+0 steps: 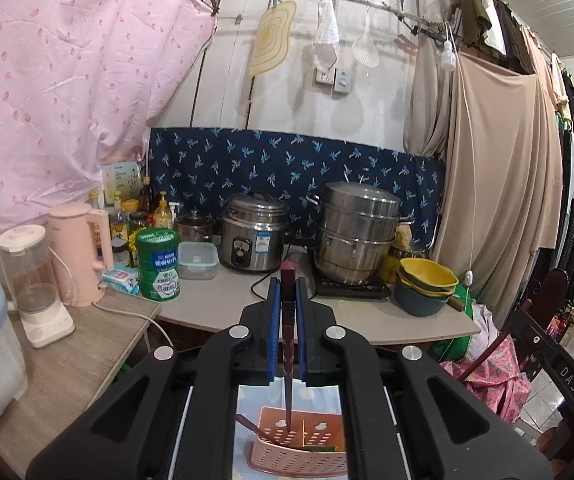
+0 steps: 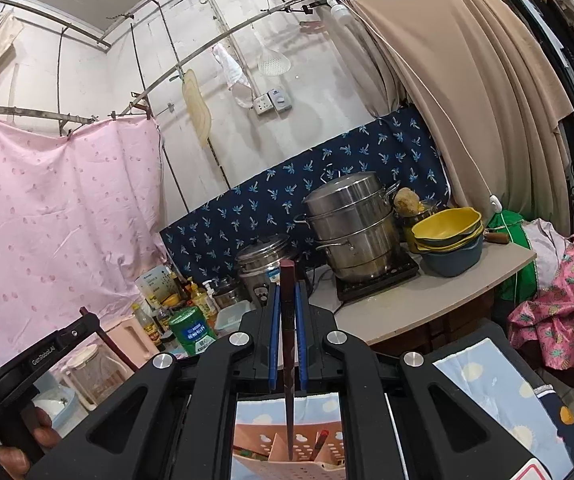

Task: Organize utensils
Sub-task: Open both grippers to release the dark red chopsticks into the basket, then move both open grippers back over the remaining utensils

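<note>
- Left gripper point(image 1: 286, 280) is clamping a dark wooden chopstick point(image 1: 287, 320), tip hanging above the pink perforated plastic basket point(image 1: 299, 452).
- Right gripper point(image 2: 287, 292) is pinching its own dark chopstick point(image 2: 288, 340); a tilted stick risks missing the compartment.

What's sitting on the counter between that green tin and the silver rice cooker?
In the left wrist view, a clear lidded food box sits between the green tin and the rice cooker; a small pot stands just behind it.
</note>
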`<state>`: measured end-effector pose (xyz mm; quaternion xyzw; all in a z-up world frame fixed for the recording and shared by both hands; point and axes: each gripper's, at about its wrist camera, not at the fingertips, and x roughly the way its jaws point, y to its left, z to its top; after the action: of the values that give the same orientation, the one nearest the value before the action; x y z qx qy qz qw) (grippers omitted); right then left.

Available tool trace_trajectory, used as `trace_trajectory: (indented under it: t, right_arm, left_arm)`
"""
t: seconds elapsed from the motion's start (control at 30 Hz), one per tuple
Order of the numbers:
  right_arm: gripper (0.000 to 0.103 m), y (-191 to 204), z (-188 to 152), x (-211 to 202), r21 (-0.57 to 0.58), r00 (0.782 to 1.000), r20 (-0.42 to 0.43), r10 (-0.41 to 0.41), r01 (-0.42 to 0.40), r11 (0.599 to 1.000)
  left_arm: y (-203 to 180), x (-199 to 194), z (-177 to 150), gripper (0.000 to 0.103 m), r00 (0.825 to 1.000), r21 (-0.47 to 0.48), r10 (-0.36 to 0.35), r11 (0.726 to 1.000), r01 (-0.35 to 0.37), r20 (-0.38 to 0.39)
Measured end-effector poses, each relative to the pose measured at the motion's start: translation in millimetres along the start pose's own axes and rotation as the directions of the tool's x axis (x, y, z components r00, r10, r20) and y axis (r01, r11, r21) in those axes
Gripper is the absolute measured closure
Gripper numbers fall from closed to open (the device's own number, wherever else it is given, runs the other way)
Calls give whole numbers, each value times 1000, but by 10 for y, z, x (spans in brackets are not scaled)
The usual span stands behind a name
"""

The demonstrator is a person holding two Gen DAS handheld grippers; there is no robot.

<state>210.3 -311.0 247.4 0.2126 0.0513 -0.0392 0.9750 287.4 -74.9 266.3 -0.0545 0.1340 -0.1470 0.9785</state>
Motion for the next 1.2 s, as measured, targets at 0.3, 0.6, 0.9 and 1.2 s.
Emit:
trace_trajectory:
  t: [0.3,0.6,0.9,1.2]
  right_arm:
    - [96,-73,-458,513,-43,992,-125,-31,26,999]
    - [83,-178,-692,530,-72,981,-184,-61,49,996]
    - [71,-149,-672,173,-74,985,-168,-48,36,997]
    - [71,-130,-877,-289,-91,978,-205,-42,24,996]
  left_arm:
    - [117,438,-404,96,995,-12,5,1000,-7,-102]
    - [288,438,-600,59,986,-58,39,997,-49,-161]
    - [308,127,-641,55,986,-35,43,998,-49,-158]
    - [319,-264,-909,55,978,-9,42,999,-45,-205]
